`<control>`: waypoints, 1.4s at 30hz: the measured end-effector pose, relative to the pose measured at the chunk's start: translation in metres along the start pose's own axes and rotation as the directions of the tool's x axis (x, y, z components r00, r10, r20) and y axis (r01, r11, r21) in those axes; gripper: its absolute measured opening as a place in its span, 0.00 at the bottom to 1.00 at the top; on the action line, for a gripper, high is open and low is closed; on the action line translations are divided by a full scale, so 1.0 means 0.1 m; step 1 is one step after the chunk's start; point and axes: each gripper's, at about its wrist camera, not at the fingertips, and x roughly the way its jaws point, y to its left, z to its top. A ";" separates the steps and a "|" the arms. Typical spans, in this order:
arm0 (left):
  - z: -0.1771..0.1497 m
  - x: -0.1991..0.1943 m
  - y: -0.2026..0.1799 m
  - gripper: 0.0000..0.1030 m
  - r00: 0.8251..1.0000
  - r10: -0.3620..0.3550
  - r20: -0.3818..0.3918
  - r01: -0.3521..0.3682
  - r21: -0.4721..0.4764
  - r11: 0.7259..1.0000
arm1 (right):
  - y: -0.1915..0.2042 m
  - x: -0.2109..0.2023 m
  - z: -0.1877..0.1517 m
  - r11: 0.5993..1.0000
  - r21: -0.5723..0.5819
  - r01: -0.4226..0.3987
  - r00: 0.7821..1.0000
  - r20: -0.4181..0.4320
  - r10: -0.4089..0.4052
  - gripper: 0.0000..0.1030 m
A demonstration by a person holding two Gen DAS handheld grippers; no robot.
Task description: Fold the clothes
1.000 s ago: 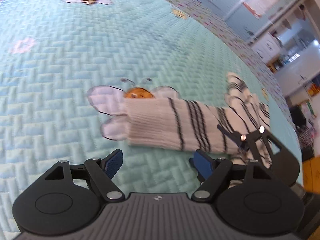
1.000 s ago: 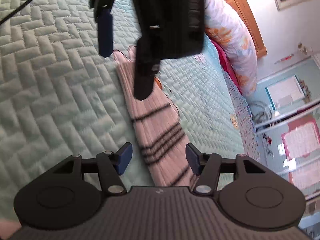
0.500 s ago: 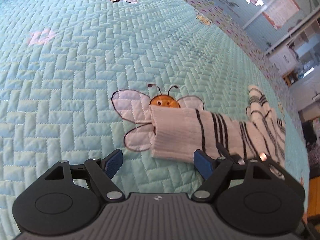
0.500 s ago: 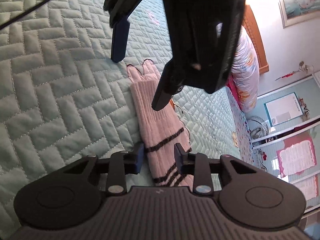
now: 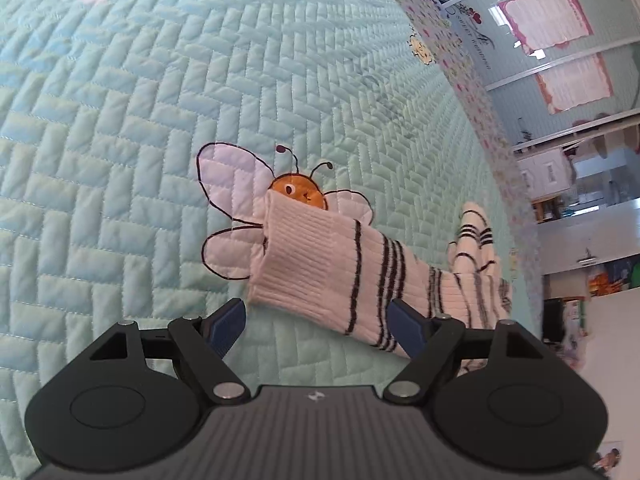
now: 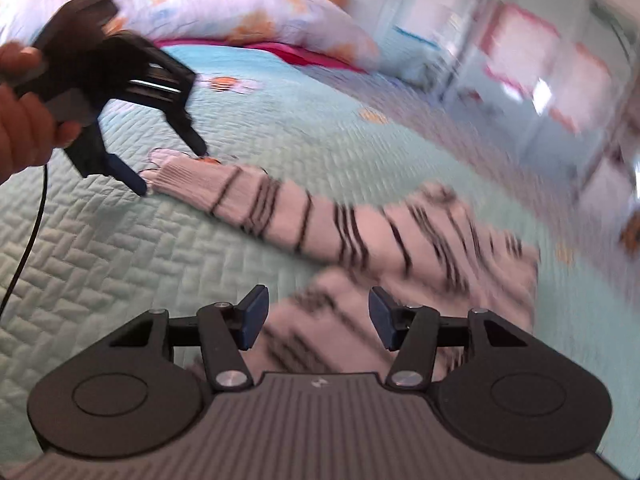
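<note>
Striped sweater sleeve (image 5: 320, 264) (flat), before left gripper (image 5: 316, 326)

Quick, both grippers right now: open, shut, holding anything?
Left gripper: open, empty, at the sock's cuff.
Right gripper: jaws opening, nothing gripped, sock below.

The left wrist camera sits just behind the left gripper (image 5: 316, 324) and looks down at a slant, close over the quilted bedspread (image 5: 120, 120), with the striped sleeve (image 5: 332, 268) near the middle and running off toward 4 o'clock. The right wrist camera sits just behind the right gripper (image 6: 314, 316), also tilted down and close, and its blurry picture faces the pillow (image 6: 248, 12) at 12 o'clock. Both views share the sleeve and the bee picture (image 5: 296, 190) under its cuff, and the right view also sees the left gripper at 10 o'clock.
</note>
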 end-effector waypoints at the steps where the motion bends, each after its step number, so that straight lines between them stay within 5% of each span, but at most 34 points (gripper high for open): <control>1: 0.01 0.05 0.01 0.79 1.000 0.005 0.000 -0.005 -0.015 1.000 | -0.01 -0.02 -0.09 0.999 0.040 0.003 1.000 -0.001 -0.003 0.55; 7: -0.11 0.10 0.01 0.80 0.998 0.033 0.051 -0.028 -0.108 0.994 | -0.08 -0.18 -0.29 0.991 0.131 0.021 1.000 0.002 -0.021 0.55; 14: -0.02 0.20 -0.04 0.84 0.989 -0.004 0.148 0.029 -0.164 0.986 | -0.22 -0.12 -0.24 0.986 0.163 0.035 0.999 0.020 -0.039 0.55; 17: -0.02 0.23 -0.06 0.75 0.983 0.014 0.181 0.017 -0.167 0.986 | -0.28 -0.13 -0.24 0.981 0.188 0.047 0.998 0.029 -0.053 0.55; 22: 0.01 0.27 -0.15 0.13 0.982 0.066 0.177 -0.044 -0.124 0.991 | -0.41 -0.18 -0.29 0.971 0.231 0.066 0.997 0.025 -0.074 0.55; 27: 0.00 0.21 -0.53 0.11 0.976 0.074 0.205 -0.083 0.032 0.996 | -0.64 -0.24 -0.41 0.939 0.338 0.071 0.997 -0.001 -0.075 0.55; 36: -0.23 -0.19 -1.52 0.11 0.975 -0.076 0.209 -0.003 0.353 0.936 | -1.18 -0.22 -0.80 0.797 0.603 0.035 0.998 -0.056 -0.002 0.55; 38: -0.26 -0.24 -1.64 0.10 0.974 -0.063 0.216 -0.024 0.381 0.924 | -1.36 -0.17 -0.82 0.747 0.665 -0.014 0.999 -0.026 0.042 0.55; 42: -0.24 -0.36 -1.46 0.10 0.964 -0.031 0.264 -0.059 0.325 0.944 | -1.84 0.05 -0.72 0.624 0.772 -0.123 0.991 0.059 0.123 0.50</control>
